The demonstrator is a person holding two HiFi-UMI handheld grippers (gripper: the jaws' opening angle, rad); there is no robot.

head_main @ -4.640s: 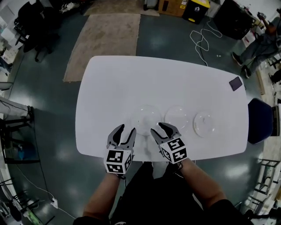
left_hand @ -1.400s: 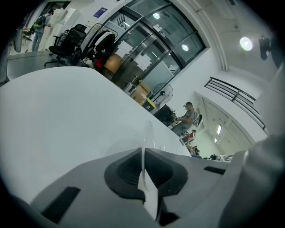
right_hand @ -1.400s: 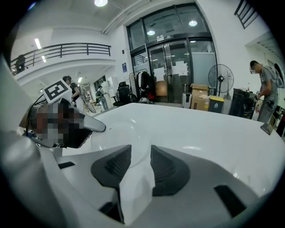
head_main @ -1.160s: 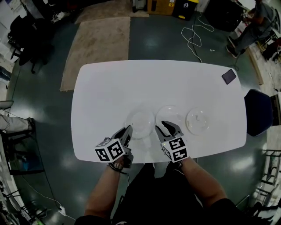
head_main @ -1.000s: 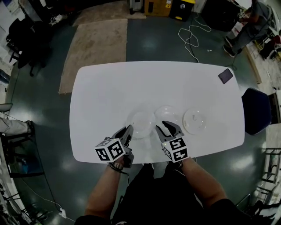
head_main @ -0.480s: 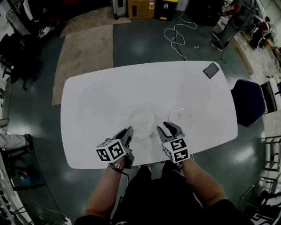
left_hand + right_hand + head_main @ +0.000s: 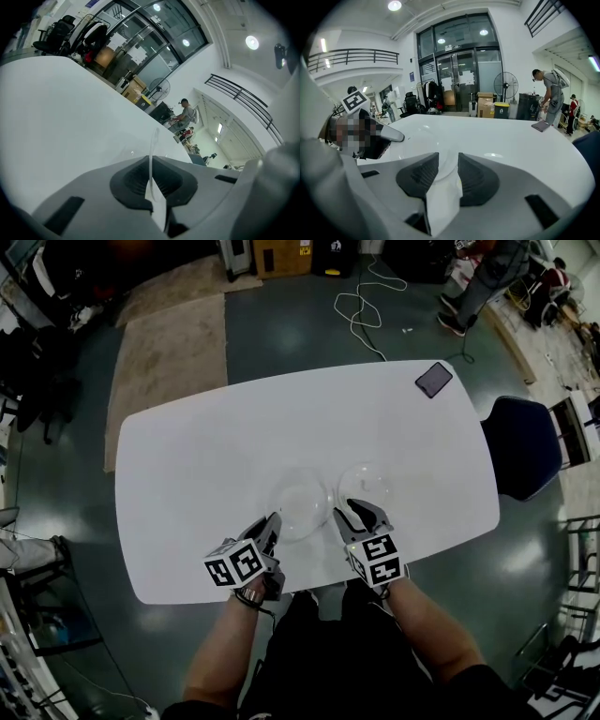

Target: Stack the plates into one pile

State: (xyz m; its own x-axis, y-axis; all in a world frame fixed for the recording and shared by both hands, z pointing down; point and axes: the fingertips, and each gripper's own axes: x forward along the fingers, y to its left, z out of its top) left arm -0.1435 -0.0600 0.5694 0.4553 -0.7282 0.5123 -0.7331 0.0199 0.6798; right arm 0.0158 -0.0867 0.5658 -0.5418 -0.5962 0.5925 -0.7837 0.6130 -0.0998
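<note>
Plate (image 7: 302,498) rim pinched by left fingers (image 7: 131,180); right fingers (image 7: 477,176) apart.

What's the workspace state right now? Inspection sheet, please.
Surface: white table, no spills seen.
Job's things: two clear plates made out, left plate and right plate, side by side.
Clutter: dark phone near the far corner.
Grippers: left gripper shut on left plate's rim; right gripper open, gripping nothing.
Cables: white cable on the floor.
Surroundings: rug, blue chair, person standing.
</note>
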